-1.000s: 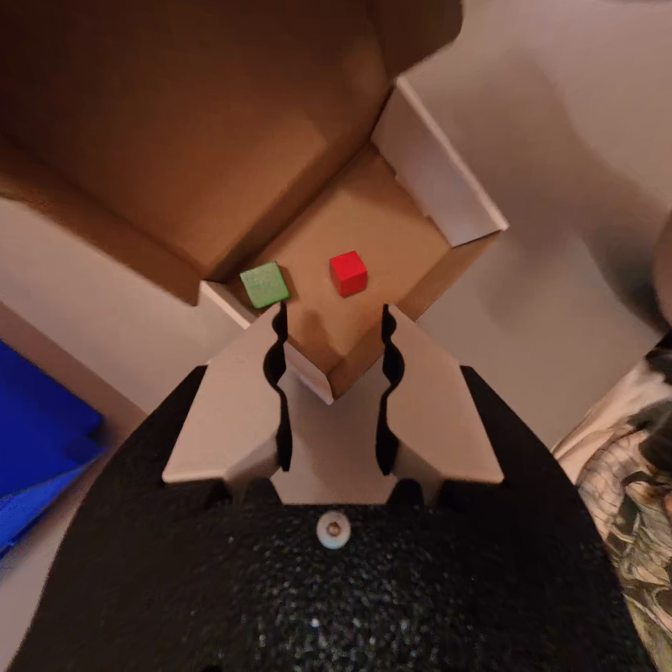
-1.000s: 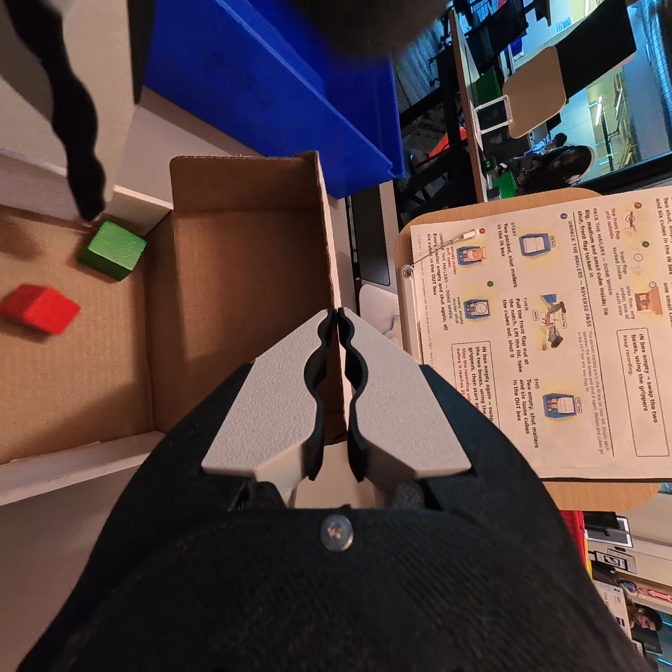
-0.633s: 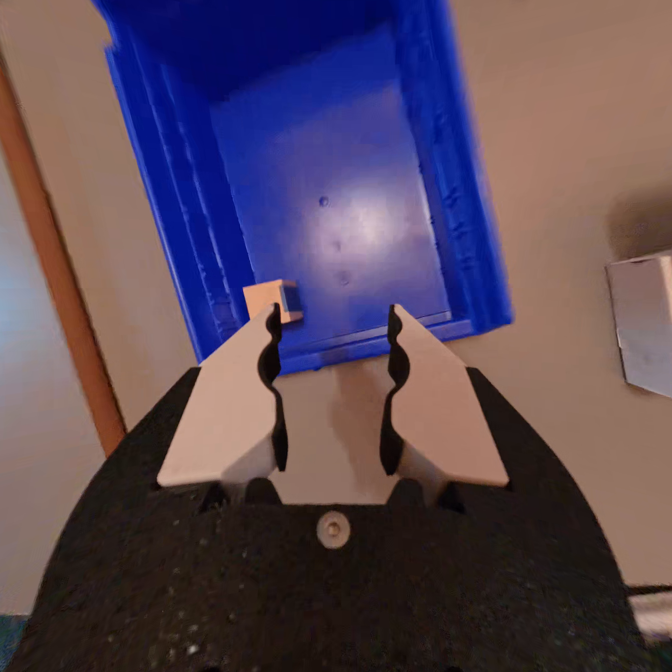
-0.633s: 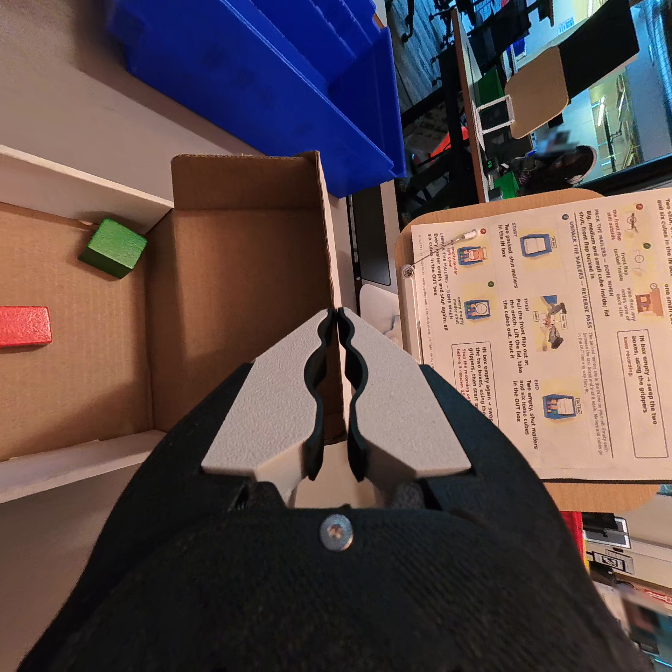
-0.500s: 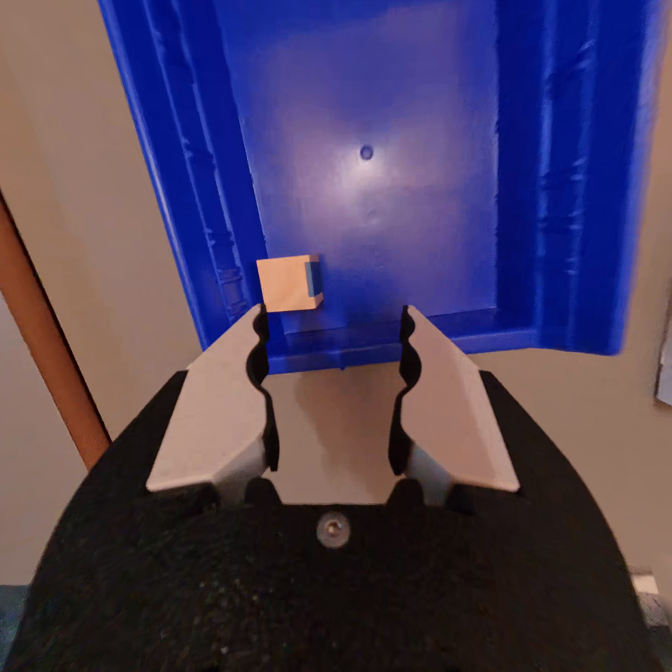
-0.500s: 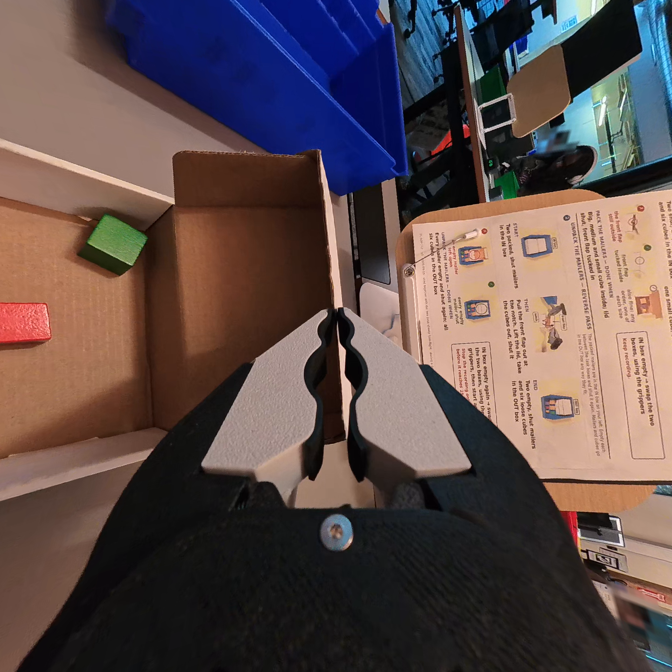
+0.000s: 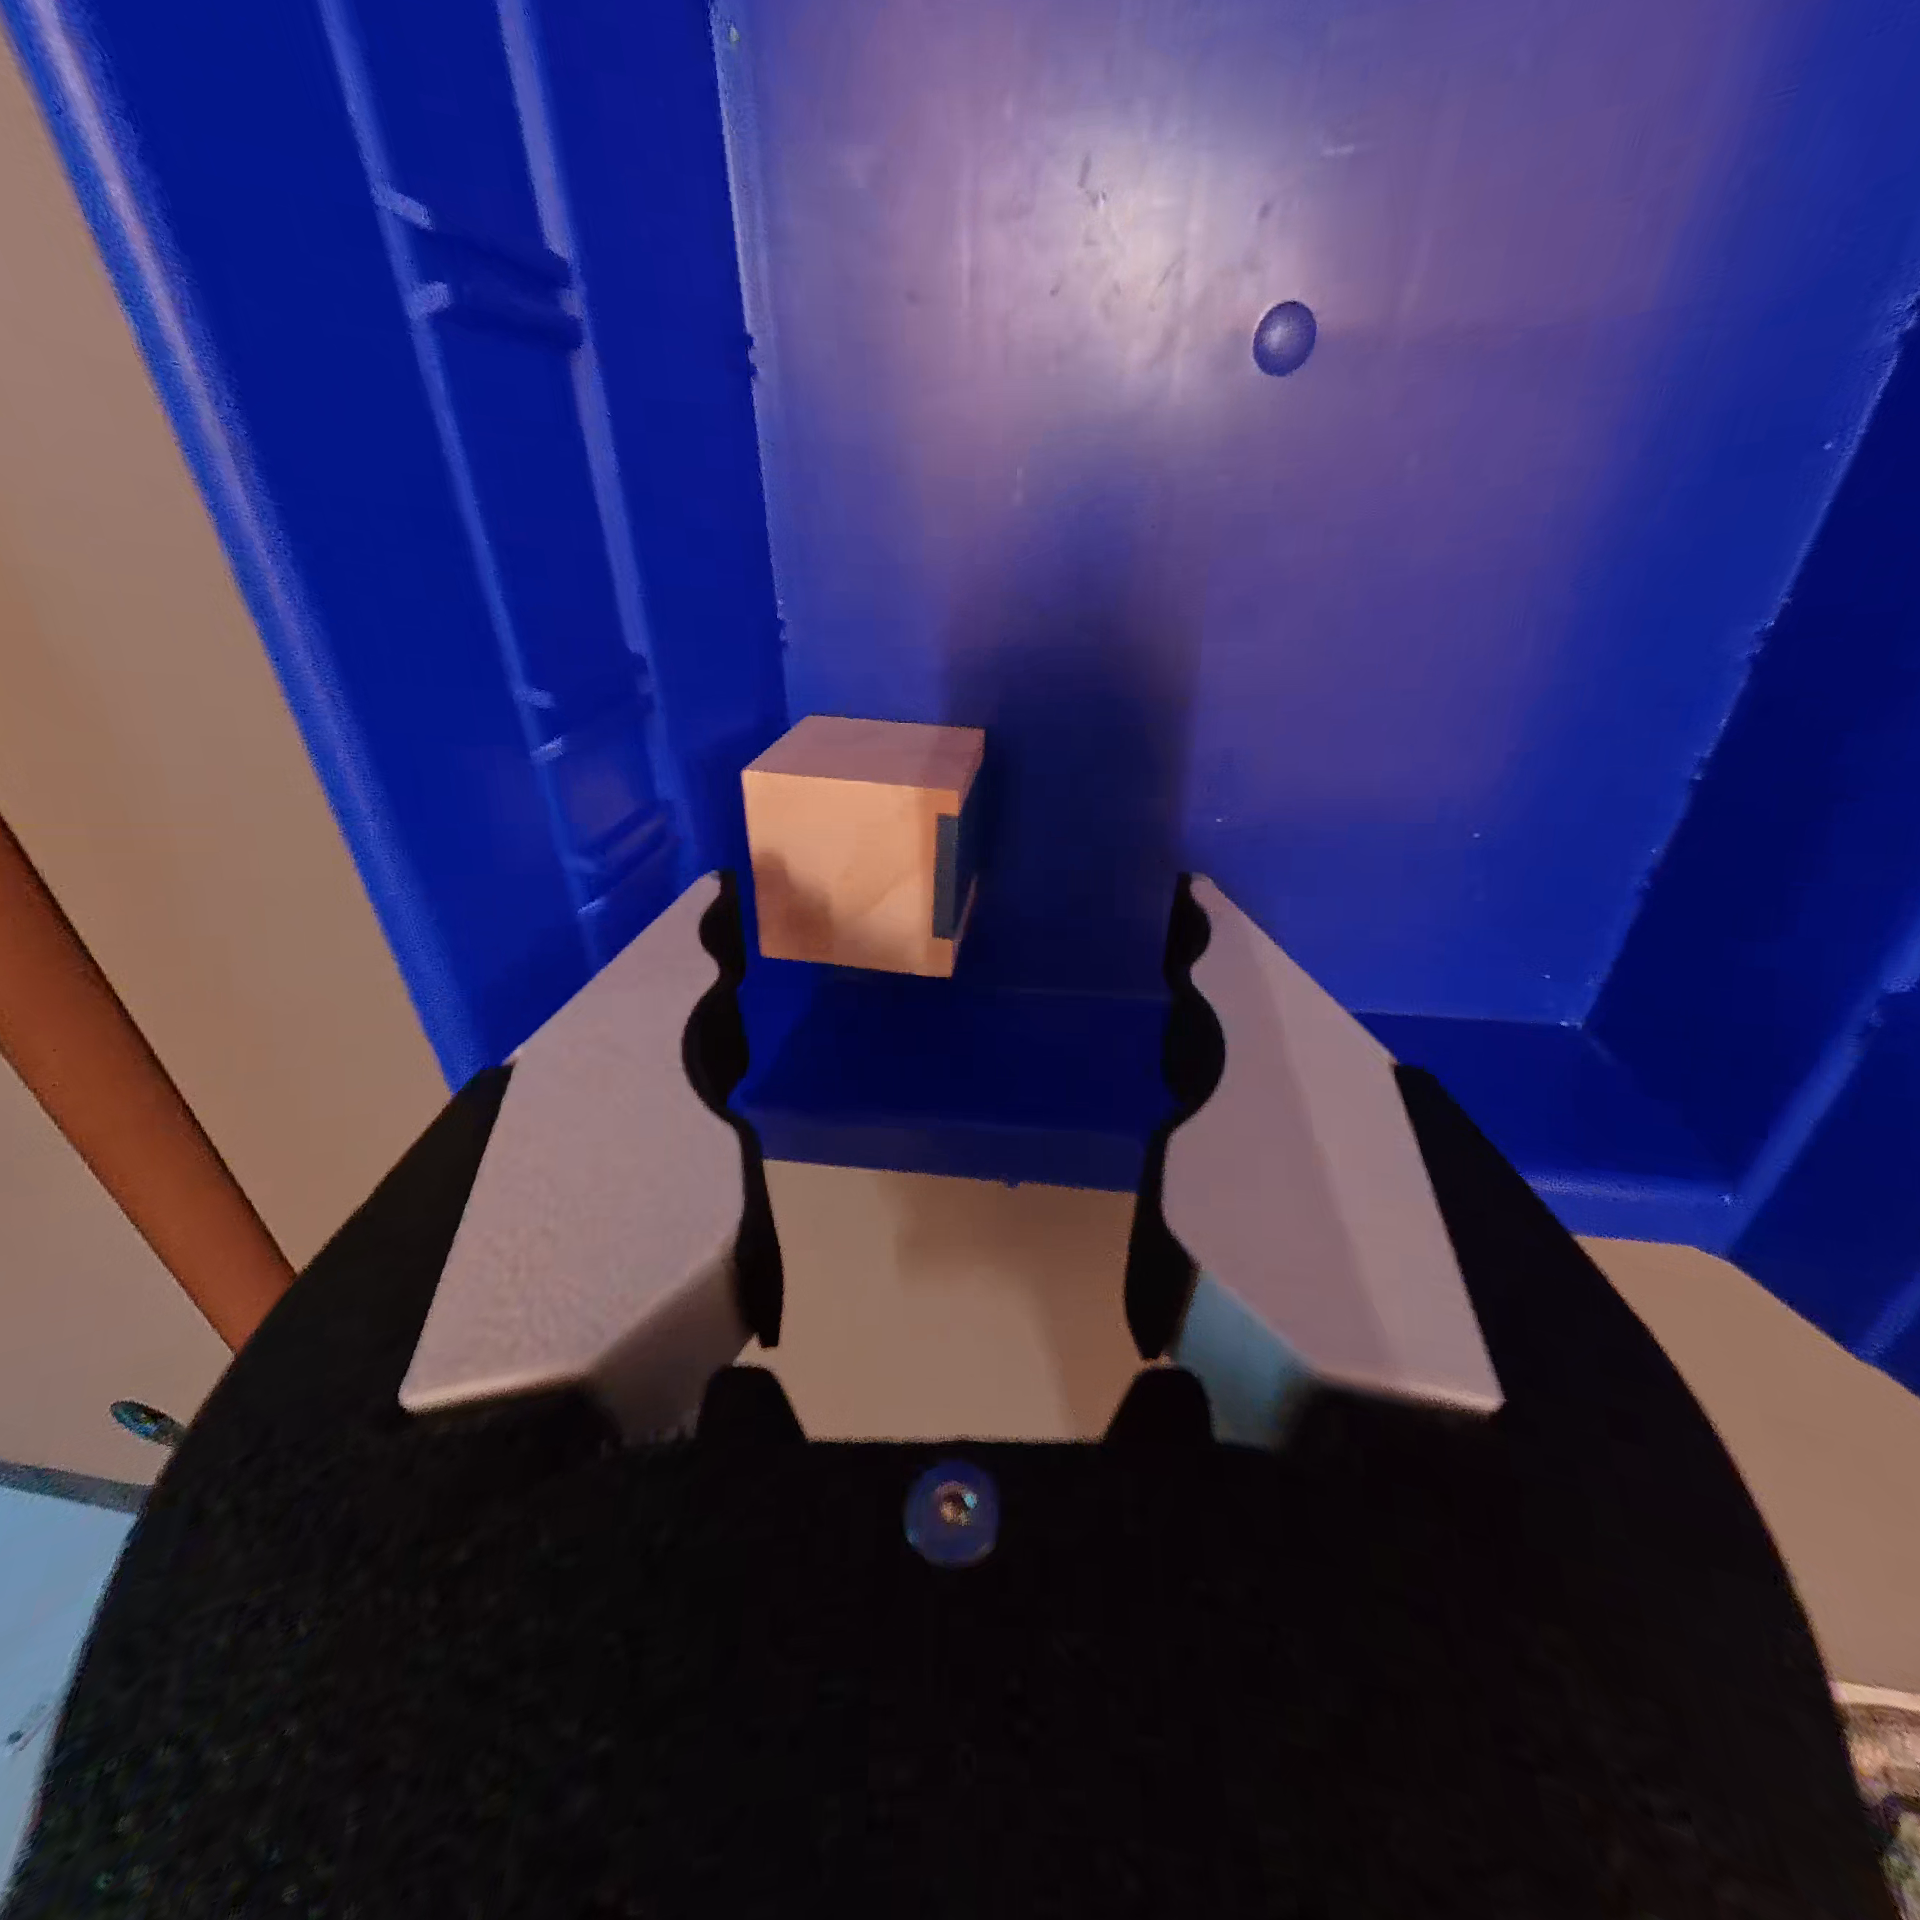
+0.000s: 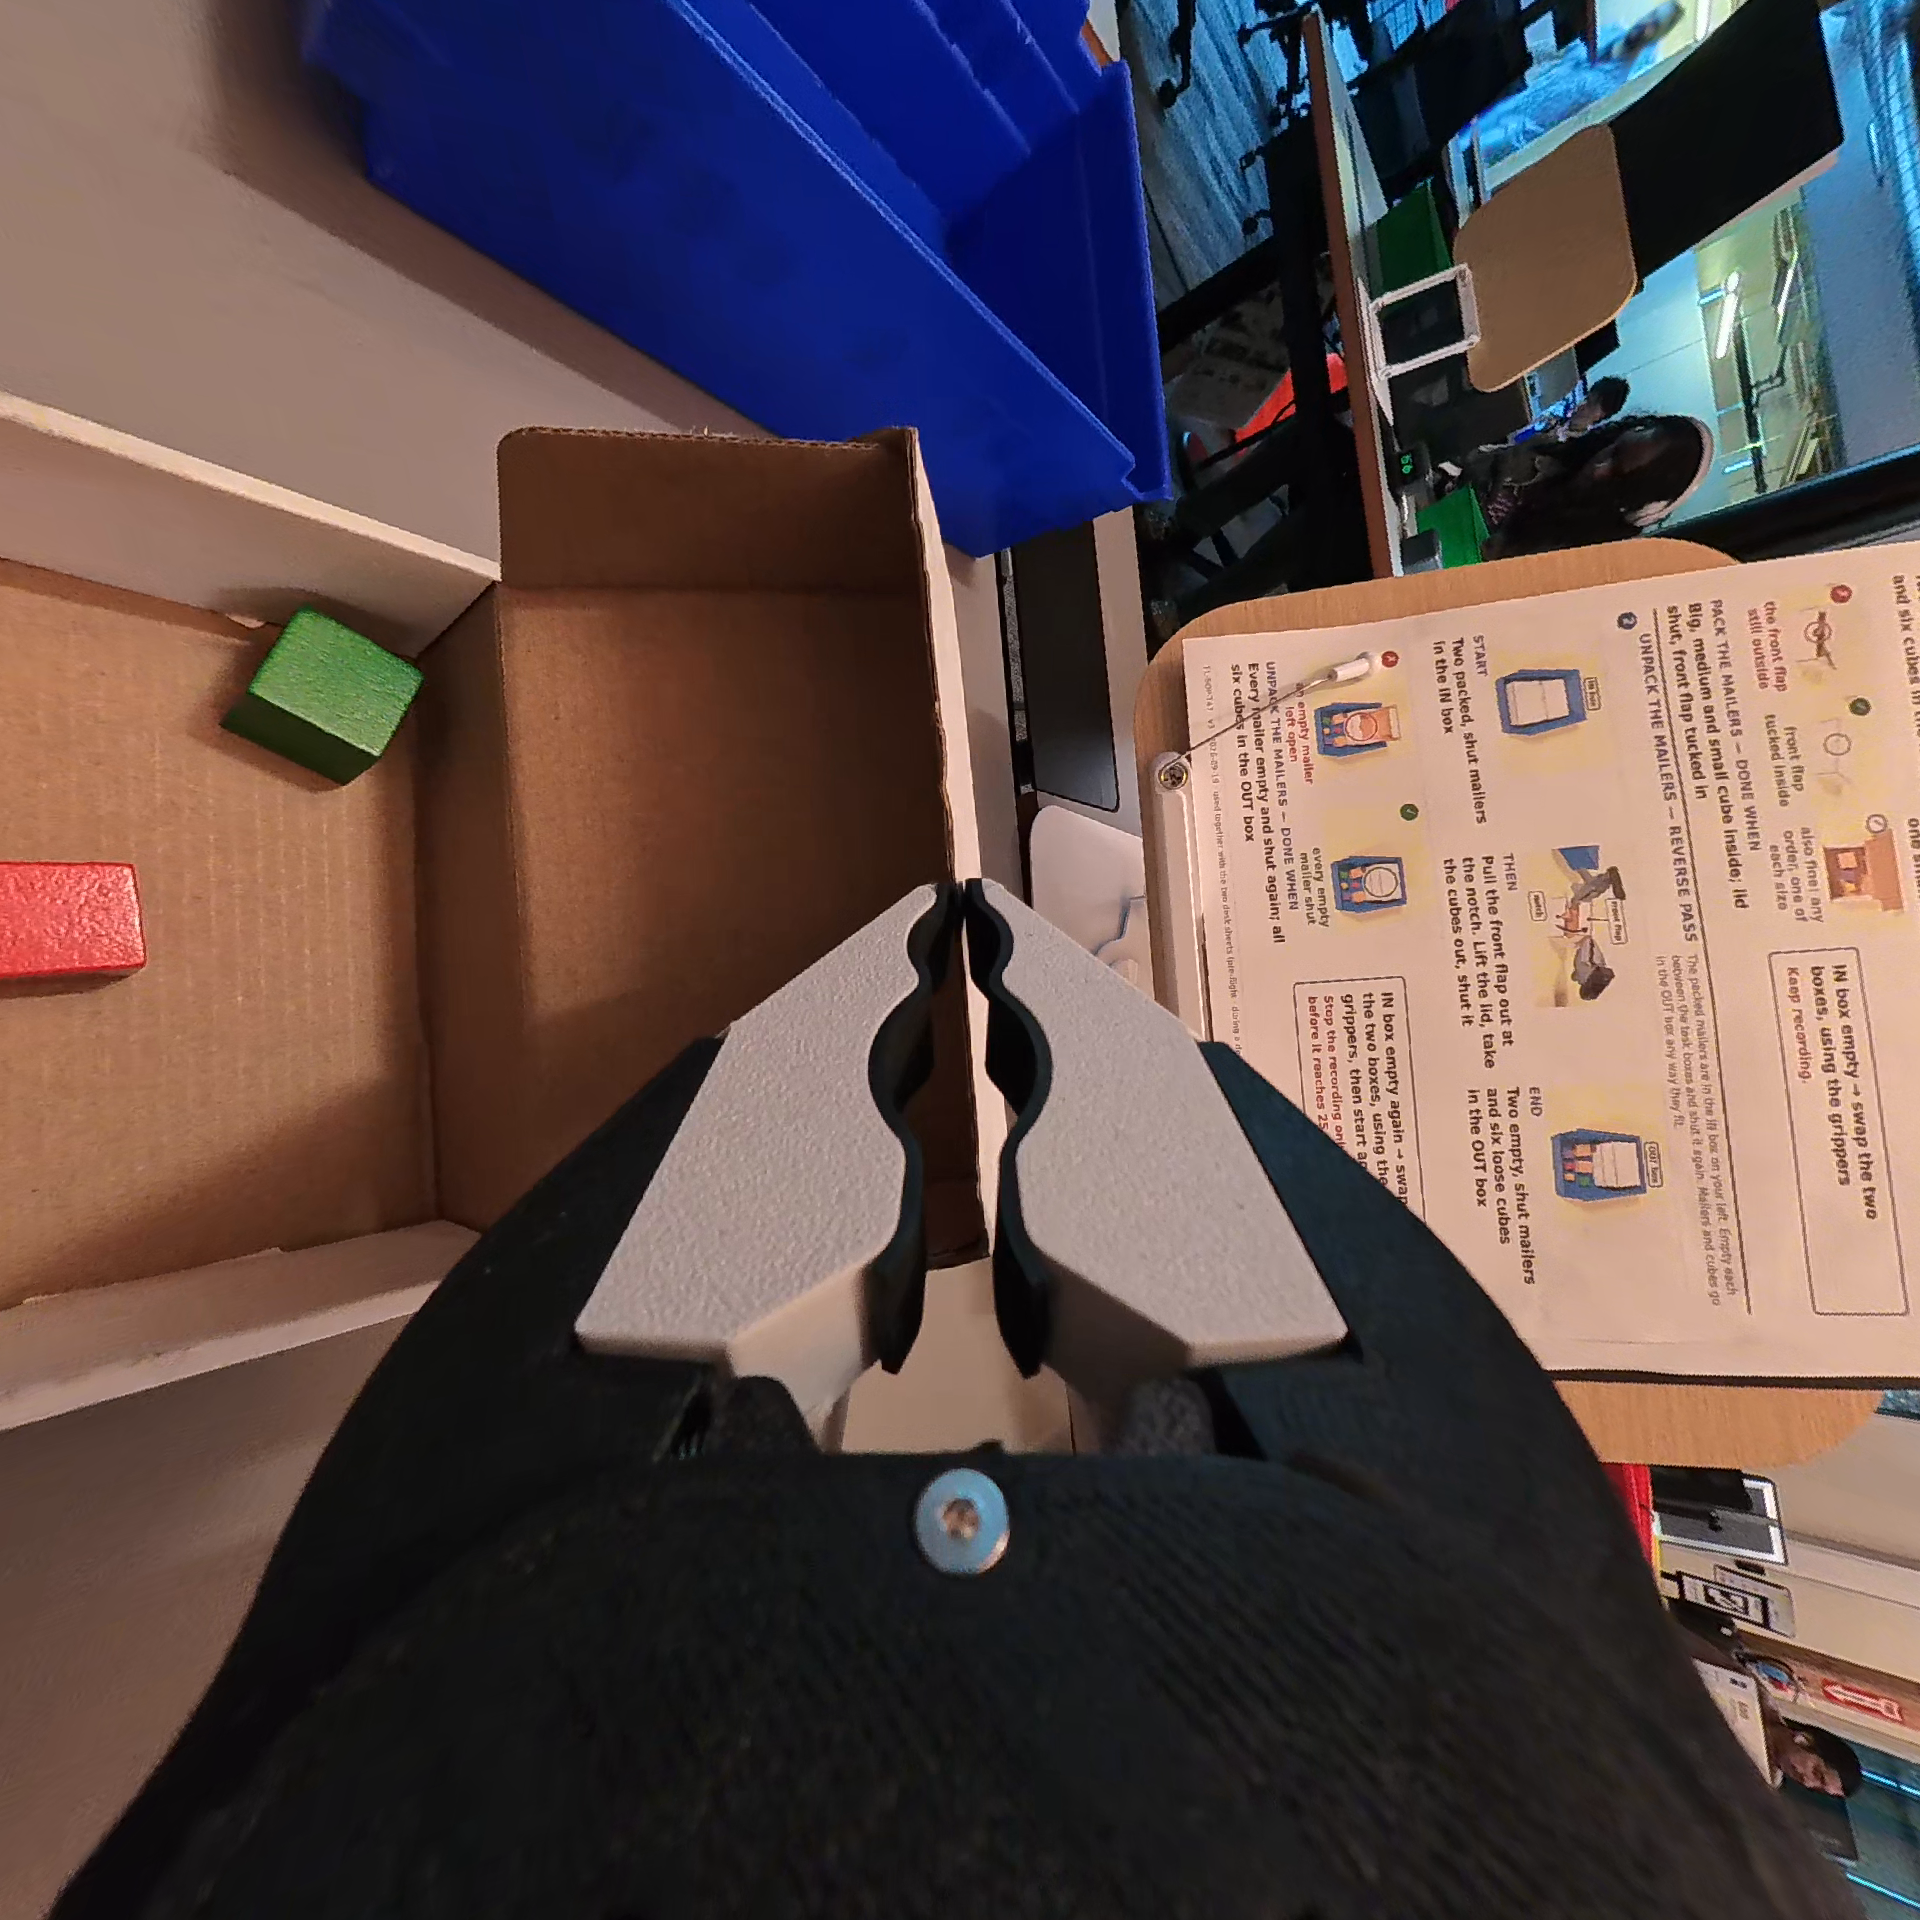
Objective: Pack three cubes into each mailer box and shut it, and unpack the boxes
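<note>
reaching into the blue bin (image 7: 1299, 582) with my left gripper (image 7: 951, 904), i am on the third cube for this mailer box (image 8: 717, 831), as i judge it. the bin fills the left wrist view, and the same bin, i take it, stands just past the box in the right wrist view. the box lies open on the table, its lid flap (image 8: 951, 790) pinched edge-on by my right gripper (image 8: 961, 904), whose fingers are closed on the cardboard. inside lie a green cube (image 8: 324, 694) by the corner and a red cube (image 8: 64, 920), cut off at the frame edge. my left claw is spread wide and empty. the wooden cube (image 7: 854, 844) sits on the bin floor near the left wall, just ahead of my left fingertip, off centre. next i need to shift left, straddle it, then squeeze. its far side is hidden, and a blue patch on its right face is unclear.
</note>
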Action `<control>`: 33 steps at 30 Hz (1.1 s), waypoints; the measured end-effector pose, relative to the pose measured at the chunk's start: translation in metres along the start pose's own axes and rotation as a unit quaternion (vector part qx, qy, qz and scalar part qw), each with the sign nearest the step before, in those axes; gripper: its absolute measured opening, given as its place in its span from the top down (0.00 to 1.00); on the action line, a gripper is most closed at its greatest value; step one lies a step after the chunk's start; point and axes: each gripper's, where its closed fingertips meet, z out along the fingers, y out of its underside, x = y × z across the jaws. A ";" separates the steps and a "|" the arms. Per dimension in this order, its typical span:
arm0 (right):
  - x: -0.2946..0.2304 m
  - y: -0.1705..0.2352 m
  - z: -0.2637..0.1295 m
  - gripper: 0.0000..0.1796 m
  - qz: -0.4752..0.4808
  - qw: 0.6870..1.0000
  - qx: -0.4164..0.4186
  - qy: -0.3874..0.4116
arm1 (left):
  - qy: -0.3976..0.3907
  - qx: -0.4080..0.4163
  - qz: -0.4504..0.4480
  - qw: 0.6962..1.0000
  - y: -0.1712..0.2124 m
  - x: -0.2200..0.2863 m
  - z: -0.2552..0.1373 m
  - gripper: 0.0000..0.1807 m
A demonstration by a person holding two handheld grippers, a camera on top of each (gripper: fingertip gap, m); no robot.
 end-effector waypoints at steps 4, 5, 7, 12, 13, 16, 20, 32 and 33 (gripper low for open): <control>0.000 0.000 0.000 1.00 -0.001 1.000 -0.001 0.000 | -0.010 -0.018 0.011 1.000 0.004 -0.001 0.007 0.59; 0.000 0.000 0.000 1.00 -0.002 1.000 -0.002 0.000 | -0.014 -0.017 0.009 1.000 0.004 -0.002 0.007 0.60; 0.000 0.000 0.000 1.00 -0.001 1.000 -0.001 0.000 | -0.016 -0.016 0.008 1.000 0.003 -0.002 0.007 0.59; 0.000 0.000 0.000 1.00 -0.002 1.000 -0.001 0.000 | -0.019 -0.016 0.006 1.000 0.003 -0.003 0.008 0.61; 0.000 0.000 0.000 1.00 -0.002 1.000 -0.001 0.000 | -0.017 -0.014 0.004 1.000 0.002 -0.003 0.008 0.60; 0.000 0.001 0.000 1.00 -0.003 1.000 -0.001 0.001 | -0.021 0.005 0.006 1.000 -0.003 -0.007 0.008 0.71; 0.000 0.001 0.000 1.00 0.002 1.000 0.005 0.000 | -0.014 0.027 0.070 0.997 -0.003 -0.005 -0.004 0.79; 0.001 0.000 -0.001 1.00 0.000 1.000 0.005 0.000 | 0.155 0.233 0.360 0.890 0.062 0.171 -0.163 0.79; 0.001 0.000 -0.001 1.00 0.001 1.000 0.005 0.000 | 0.176 0.249 0.381 0.873 0.075 0.196 -0.167 0.79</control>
